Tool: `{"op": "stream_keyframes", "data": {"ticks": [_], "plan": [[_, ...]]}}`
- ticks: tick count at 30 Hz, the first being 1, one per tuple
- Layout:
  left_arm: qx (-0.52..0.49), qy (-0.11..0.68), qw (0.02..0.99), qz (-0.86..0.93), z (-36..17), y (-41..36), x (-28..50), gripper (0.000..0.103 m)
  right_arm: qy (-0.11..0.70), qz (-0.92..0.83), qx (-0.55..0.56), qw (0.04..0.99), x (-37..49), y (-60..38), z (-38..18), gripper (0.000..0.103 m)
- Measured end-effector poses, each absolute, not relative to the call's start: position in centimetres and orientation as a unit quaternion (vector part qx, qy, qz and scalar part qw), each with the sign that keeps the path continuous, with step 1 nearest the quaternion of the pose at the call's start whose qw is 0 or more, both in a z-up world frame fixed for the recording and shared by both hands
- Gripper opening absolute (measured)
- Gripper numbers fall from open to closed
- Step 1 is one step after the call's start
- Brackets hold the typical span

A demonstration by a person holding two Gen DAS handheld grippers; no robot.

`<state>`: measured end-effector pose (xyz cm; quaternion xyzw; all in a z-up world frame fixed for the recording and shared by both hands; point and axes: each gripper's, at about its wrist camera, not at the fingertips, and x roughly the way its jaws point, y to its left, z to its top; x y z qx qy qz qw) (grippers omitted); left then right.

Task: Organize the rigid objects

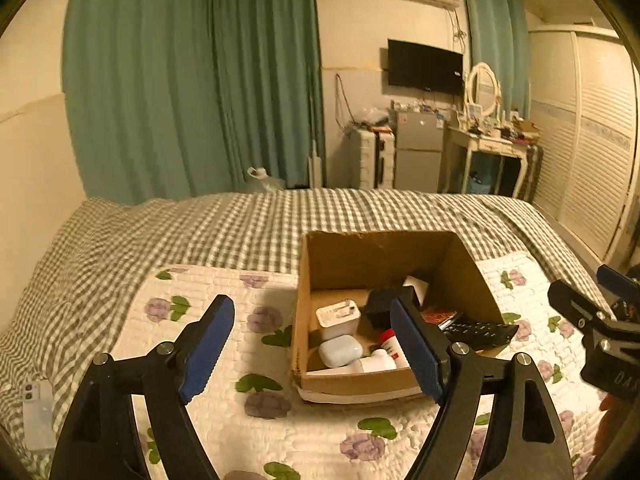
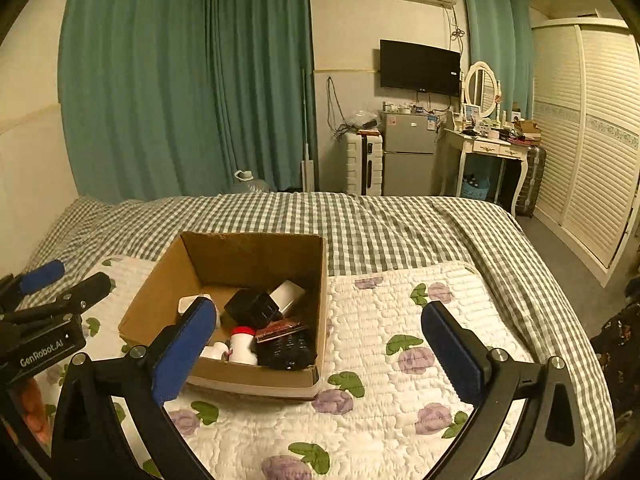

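1. In the left wrist view, a white phone (image 1: pixel 38 414) lies at the lower left edge of the frame, on the checked sheet (image 1: pixel 240 220).
2. The left gripper (image 1: pixel 318 346) fills the bottom of this view. Its blue pads (image 1: pixel 206 346) stand wide apart and hold nothing; it is above the flowered quilt (image 1: pixel 224 420).
3. The cardboard box (image 1: pixel 360 384) stands on the quilt at the lower centre, partly behind the right pad. Its top is open.
4. Inside the box, from left to right: a white charger (image 1: pixel 337 317), a white earbud case (image 1: pixel 340 351) just under it, a white bottle with a red cap (image 1: pixel 390 344), a black block (image 1: pixel 384 304) and a black remote (image 1: pixel 478 332) that leans on the right wall.
5. At the right edge of this view, part of the other gripper shows.
6. In the right wrist view, the box (image 2: pixel 256 380) is at the lower left of centre, and the same things lie in it; the remote (image 2: pixel 286 350) is in the near right corner.
7. The right gripper (image 2: pixel 318 354) is at the bottom of that view, also spread wide and holding nothing. Its left pad (image 2: pixel 180 350) covers the near left part of the box; the right pad is over the bare quilt (image 2: pixel 380 360).
8. In the background, upper right, a dark TV (image 2: pixel 419 67) hangs on the wall.
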<state>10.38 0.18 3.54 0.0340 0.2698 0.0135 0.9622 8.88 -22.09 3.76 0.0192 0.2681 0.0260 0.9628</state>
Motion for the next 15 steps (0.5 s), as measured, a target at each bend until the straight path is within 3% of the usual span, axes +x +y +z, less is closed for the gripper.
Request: {"op": "stream_keyframes", "data": {"ticks": [15], "plan": [[0.042, 0.256, 0.966, 0.006, 1.8, -1.3, 9.3, 0.083, 0.245, 0.042, -0.006, 0.969, 8.1, -21.1, 3.2, 0.103]]}}
